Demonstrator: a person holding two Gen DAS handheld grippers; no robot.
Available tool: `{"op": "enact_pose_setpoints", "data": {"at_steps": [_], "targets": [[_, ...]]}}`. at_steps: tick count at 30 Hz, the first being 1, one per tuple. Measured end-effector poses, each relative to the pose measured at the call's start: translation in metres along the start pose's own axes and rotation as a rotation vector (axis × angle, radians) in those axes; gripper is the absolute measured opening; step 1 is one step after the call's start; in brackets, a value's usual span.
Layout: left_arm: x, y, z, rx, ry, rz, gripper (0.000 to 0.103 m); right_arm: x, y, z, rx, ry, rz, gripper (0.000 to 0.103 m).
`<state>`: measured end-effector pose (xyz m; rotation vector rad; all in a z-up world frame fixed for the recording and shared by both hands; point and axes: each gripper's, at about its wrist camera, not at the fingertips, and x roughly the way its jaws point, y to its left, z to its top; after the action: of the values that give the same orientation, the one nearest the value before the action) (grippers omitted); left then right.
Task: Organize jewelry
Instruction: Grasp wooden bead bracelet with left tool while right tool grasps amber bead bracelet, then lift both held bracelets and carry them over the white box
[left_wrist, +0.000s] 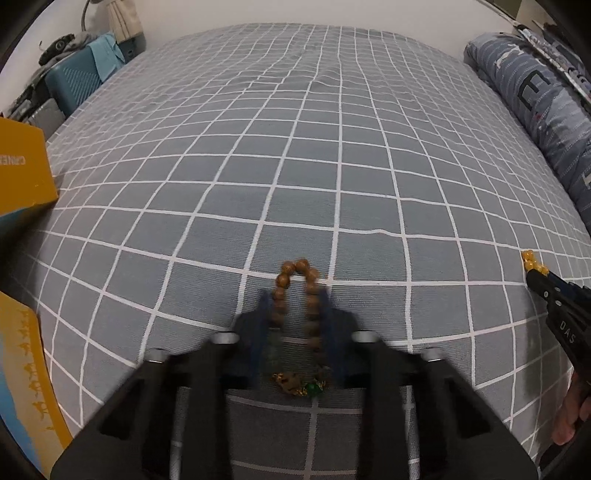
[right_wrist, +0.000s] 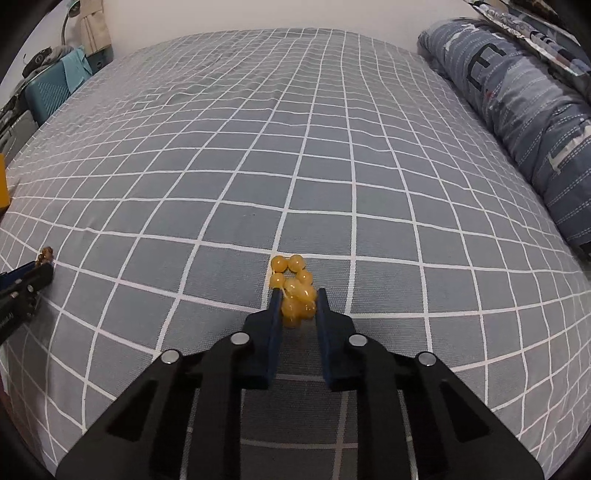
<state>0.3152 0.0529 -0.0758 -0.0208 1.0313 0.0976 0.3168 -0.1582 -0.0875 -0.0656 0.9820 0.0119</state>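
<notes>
My left gripper (left_wrist: 295, 299) is shut on a brown wooden bead bracelet (left_wrist: 297, 267) with a gold and green charm (left_wrist: 299, 386) hanging near the finger bases; the view is blurred. My right gripper (right_wrist: 297, 295) is shut on a yellow amber bead bracelet (right_wrist: 293, 288), bunched between the blue pads and sticking out past the tips. Both are held just above the grey checked bedsheet (right_wrist: 295, 166). The right gripper with yellow beads (left_wrist: 532, 260) shows at the right edge of the left wrist view. The left gripper's tip (right_wrist: 33, 277) shows at the left edge of the right wrist view.
A yellow box (left_wrist: 22, 173) and its yellow lid or second part (left_wrist: 26, 387) lie at the bed's left edge. A rolled blue quilt (right_wrist: 517, 103) lies along the right side. A teal crate (left_wrist: 74, 83) with clutter stands beyond the far left corner.
</notes>
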Motion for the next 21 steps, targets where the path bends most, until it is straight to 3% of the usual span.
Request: {"op": "enact_pose_setpoints", "data": {"at_steps": [21], "targets": [[-0.020,-0.002,-0.003,0.016,-0.027,-0.002,0.008,-0.018,-0.008,-0.002,0.057,-0.028,-0.009,0.014]]}}
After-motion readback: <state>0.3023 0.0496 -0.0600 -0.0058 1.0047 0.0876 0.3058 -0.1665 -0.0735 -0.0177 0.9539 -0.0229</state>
